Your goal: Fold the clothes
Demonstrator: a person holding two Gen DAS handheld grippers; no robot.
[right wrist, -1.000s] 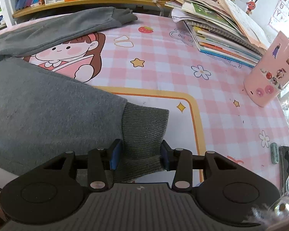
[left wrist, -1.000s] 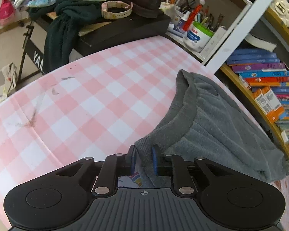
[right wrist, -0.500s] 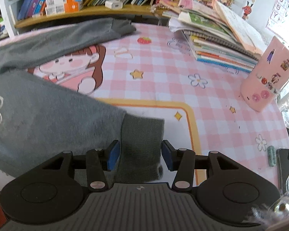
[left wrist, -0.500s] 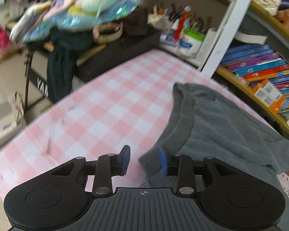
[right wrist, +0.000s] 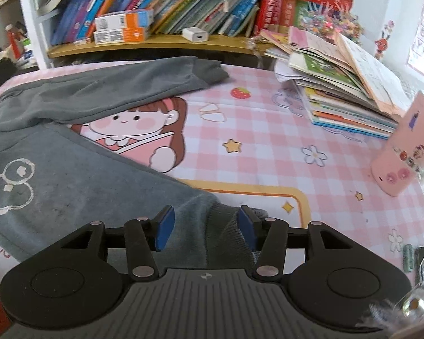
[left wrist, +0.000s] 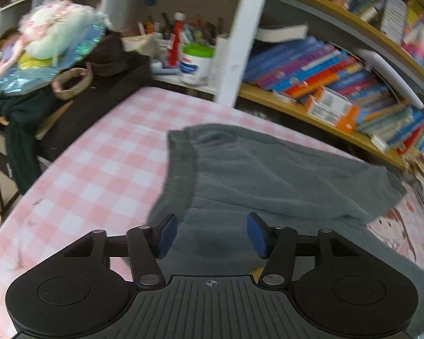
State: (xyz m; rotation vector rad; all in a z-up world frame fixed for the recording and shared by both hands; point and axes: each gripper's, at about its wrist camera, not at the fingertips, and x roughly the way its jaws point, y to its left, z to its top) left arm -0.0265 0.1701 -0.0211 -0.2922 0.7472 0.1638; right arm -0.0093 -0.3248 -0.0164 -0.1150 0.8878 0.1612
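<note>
Soft, even daylight fills both views, brightest at the far right beyond the right gripper (right wrist: pixel 203 227). The left wrist view is smeared by motion blur, worst above the left gripper (left wrist: pixel 211 234). Fisheye distortion bends the shelves (right wrist: pixel 155 43) at the edges.

A pink checked tablecloth with a cartoon girl (right wrist: pixel 254 130) bears a leaning stack of picture books (right wrist: pixel 344 96) and a pink stickered cylinder (right wrist: pixel 404 152), possibly a cup. Colourful books (right wrist: pixel 161 5) fill the wooden shelf behind.

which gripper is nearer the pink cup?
Right. The right gripper straddles the sweatpants cuff, with the pink cup ahead to its right. The left gripper is at the waistband; no cup in its view.
</note>
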